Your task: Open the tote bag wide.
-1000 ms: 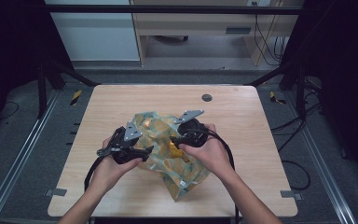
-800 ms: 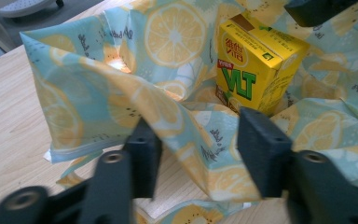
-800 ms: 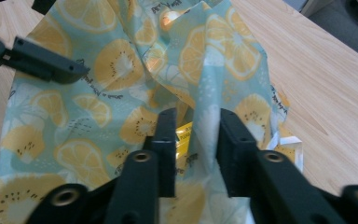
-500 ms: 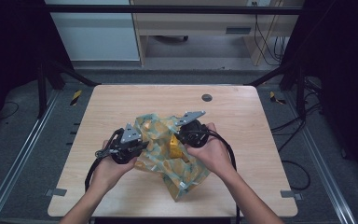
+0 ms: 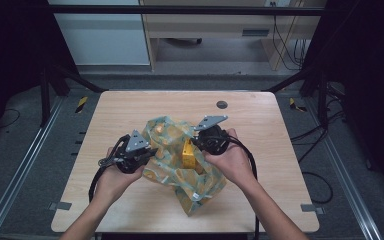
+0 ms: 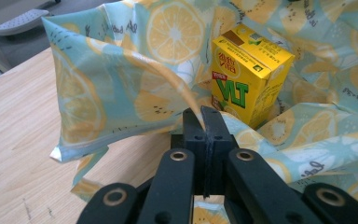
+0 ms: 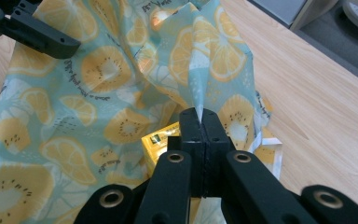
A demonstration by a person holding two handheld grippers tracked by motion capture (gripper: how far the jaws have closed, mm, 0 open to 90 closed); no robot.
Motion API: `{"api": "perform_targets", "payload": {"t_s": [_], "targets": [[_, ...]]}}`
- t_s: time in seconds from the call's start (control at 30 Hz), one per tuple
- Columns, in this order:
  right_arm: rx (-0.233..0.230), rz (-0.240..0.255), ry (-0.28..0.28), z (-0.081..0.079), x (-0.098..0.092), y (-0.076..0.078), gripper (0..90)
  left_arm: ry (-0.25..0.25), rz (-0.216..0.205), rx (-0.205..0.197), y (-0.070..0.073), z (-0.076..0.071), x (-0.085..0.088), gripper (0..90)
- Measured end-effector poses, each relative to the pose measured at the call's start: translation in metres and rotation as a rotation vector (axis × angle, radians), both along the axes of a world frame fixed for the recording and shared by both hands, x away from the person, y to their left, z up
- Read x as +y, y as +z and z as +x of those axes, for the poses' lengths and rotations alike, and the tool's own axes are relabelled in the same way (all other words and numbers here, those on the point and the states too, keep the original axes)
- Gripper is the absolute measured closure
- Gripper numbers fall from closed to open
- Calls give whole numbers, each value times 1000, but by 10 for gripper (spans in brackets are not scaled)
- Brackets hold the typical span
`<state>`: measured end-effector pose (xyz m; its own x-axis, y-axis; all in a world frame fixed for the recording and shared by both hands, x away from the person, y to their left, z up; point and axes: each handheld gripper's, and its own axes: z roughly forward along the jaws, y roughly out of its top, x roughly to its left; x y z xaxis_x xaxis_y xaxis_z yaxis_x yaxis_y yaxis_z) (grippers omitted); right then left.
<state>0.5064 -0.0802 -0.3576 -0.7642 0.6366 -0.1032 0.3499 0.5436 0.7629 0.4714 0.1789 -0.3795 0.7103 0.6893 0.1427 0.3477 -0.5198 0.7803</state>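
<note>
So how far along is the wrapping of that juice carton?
Early. Done: the yellow juice carton sits on the lemon-print cloth. In hand: the left claw and right claw have each pinched shut on a cloth edge. Left: folding the edges over the uncovered carton.

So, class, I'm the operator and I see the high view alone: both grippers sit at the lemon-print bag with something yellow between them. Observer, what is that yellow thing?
Observer: In the left gripper view it is a yellow drink carton, standing upright inside the open lemon-print bag.

Operator: Is the left gripper actually holding the bag?

Observer: Yes. The left gripper has just closed, and a fold of the bag's edge is pinched between its jaws.

Operator: And the right one?

Observer: The right gripper has also just closed, and its jaws pinch a raised fold of the bag, with the carton just below them.
</note>
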Motion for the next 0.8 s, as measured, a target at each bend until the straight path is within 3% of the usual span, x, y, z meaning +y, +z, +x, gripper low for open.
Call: {"api": "perform_targets", "payload": {"t_s": [0.33, 0.8], "targets": [[2, 27, -30, 1, -14, -1, 900, 3, 13, 6, -3, 2, 6, 900], [14, 48, -71, 3, -38, -15, 900, -4, 36, 12, -15, 3, 5, 900]]}}
